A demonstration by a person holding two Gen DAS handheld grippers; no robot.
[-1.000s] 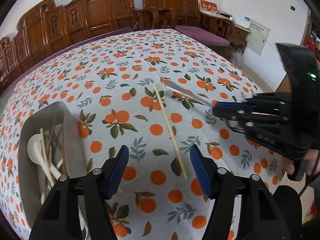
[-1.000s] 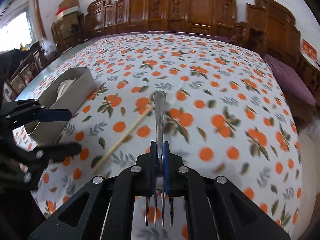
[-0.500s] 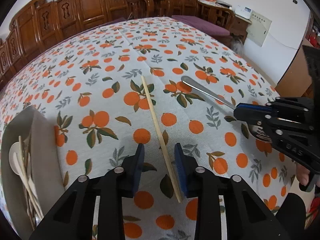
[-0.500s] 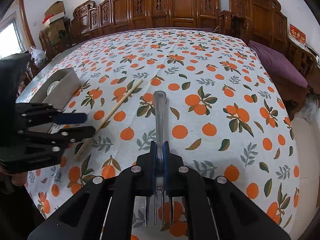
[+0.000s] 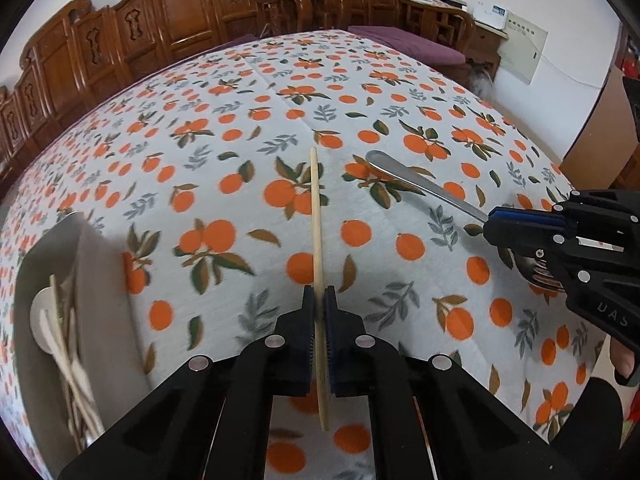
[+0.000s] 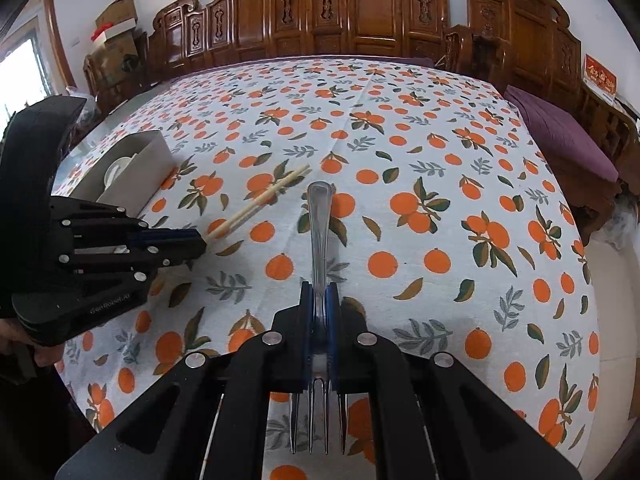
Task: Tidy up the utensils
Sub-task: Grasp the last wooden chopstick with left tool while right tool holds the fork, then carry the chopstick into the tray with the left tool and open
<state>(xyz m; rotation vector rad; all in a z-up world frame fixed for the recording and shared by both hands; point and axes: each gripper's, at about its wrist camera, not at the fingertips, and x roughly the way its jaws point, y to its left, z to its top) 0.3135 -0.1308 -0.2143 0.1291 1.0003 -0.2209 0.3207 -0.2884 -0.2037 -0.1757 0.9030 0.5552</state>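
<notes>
A pale wooden chopstick (image 5: 316,216) lies lengthwise on the orange-print tablecloth (image 5: 224,152). My left gripper (image 5: 319,300) is closing tight on its near part, both pads pressed against it. In the right wrist view the chopstick (image 6: 272,196) sticks out beyond the left gripper (image 6: 200,240) towards the far right. My right gripper (image 6: 319,292) is shut on a steel fork (image 6: 319,232), handle pointing forward and tines towards the camera. The left wrist view shows the fork handle (image 5: 420,188) jutting from the right gripper (image 5: 490,224).
A grey open box (image 5: 100,280) stands at the left, holding a white spoon (image 5: 42,316) and several wooden sticks. The same box (image 6: 148,168) shows in the right wrist view. Carved wooden chairs (image 6: 360,12) ring the far side of the table, with a purple cushion (image 6: 560,136) at the right.
The left gripper's jaws went from wide open around the chopstick to shut on it, after moving slightly forward and down. The right gripper kept holding the fork, hardly moving.
</notes>
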